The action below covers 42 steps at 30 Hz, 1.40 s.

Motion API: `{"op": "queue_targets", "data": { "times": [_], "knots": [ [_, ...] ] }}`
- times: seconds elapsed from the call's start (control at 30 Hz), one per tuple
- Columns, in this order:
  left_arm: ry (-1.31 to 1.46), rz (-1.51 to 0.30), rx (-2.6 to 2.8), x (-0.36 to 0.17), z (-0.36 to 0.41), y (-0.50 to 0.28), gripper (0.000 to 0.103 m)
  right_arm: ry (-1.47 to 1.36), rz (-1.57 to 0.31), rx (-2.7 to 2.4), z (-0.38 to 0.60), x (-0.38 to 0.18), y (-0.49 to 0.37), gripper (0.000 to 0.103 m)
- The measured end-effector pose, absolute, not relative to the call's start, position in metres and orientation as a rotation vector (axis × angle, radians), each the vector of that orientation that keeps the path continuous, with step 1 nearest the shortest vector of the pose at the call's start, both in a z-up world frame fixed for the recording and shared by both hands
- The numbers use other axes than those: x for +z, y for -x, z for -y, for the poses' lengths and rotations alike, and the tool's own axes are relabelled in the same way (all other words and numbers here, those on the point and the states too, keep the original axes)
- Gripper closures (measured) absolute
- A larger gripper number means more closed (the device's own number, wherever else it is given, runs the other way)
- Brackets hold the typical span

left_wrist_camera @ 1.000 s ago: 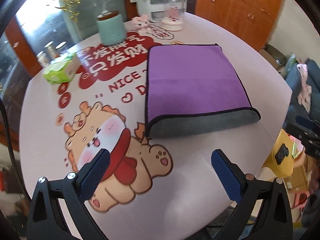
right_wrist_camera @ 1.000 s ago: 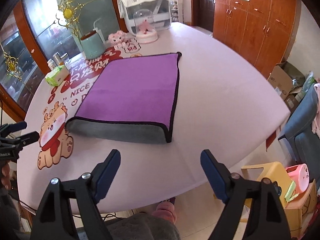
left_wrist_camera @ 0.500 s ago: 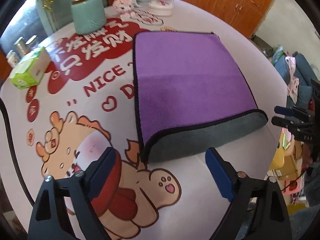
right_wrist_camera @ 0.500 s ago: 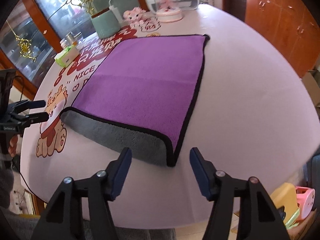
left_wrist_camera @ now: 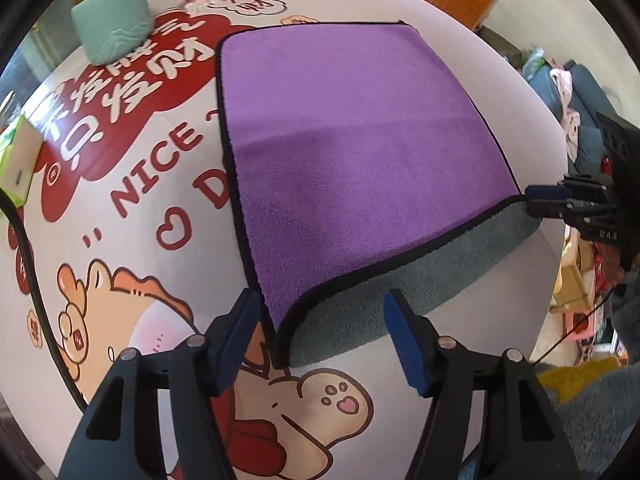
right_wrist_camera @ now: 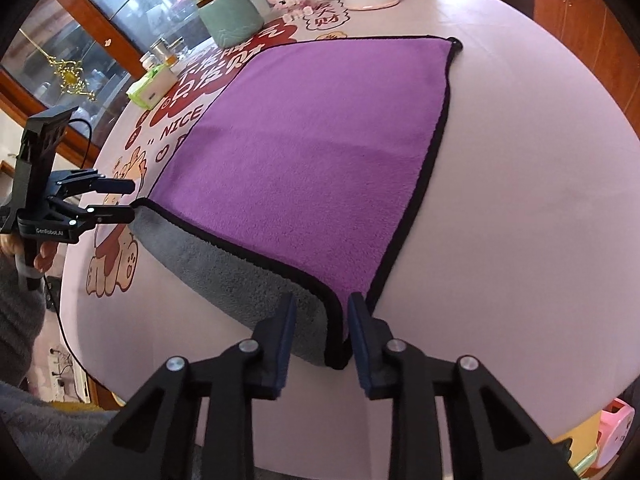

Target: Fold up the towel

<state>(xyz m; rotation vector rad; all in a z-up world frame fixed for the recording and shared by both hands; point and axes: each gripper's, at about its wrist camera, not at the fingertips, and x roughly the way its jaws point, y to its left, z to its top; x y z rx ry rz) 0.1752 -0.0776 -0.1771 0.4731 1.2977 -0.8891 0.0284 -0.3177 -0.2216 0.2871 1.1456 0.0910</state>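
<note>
Both jaws stand apart: left gripper (left_wrist_camera: 320, 336) and right gripper (right_wrist_camera: 320, 334) each straddle a near corner of the towel (left_wrist_camera: 360, 140). One round table (right_wrist_camera: 540, 200) holds one folded towel, one green canister (left_wrist_camera: 112, 28), one tissue pack (right_wrist_camera: 152, 88). Wooden cabinets (right_wrist_camera: 580, 12) stand far right.

Purple towel (left_wrist_camera: 352, 152) with grey underside, black-edged; red cartoon-print tablecloth (left_wrist_camera: 132, 184)
</note>
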Motion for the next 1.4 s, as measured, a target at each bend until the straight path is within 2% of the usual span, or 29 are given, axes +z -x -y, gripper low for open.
{"op": "queue_targets", "data": {
  "times": [0.1,0.23,0.37,0.77,1.2,1.33,1.4],
  "knots": [
    [-0.505,-1.303,-0.914,-0.181,0.082,-0.177,0.044,-0.284,-1.162,0.113,0.318,-0.225,-0.032,0.081],
    [-0.533,-1.333,-0.928,-0.189,0.087,-0.179,0.06,-0.274,-1.182,0.128,0.318,-0.23,-0.036,0.083],
    [-0.526,-1.361,-0.928,-0.197,0.088,-0.184,0.064,-0.279,-1.19,0.138,0.319,-0.232,-0.039,0.087],
    [-0.455,-1.483,-0.942,-0.211,0.066,-0.201,0.064,-0.288,-1.202,0.15,0.322,-0.232,-0.043,0.088],
    [-0.443,-1.505,-0.977,-0.209,0.066,-0.205,0.065,-0.291,-1.223,0.175,0.323,-0.233,-0.044,0.088],
    [-0.468,-1.488,-0.964,-0.207,0.066,-0.204,0.081,-0.287,-1.227,0.181,0.322,-0.233,-0.044,0.088],
    [-0.473,-1.484,-0.961,-0.207,0.066,-0.204,0.082,-0.283,-1.23,0.185,0.321,-0.232,-0.044,0.088]
  ]
}}
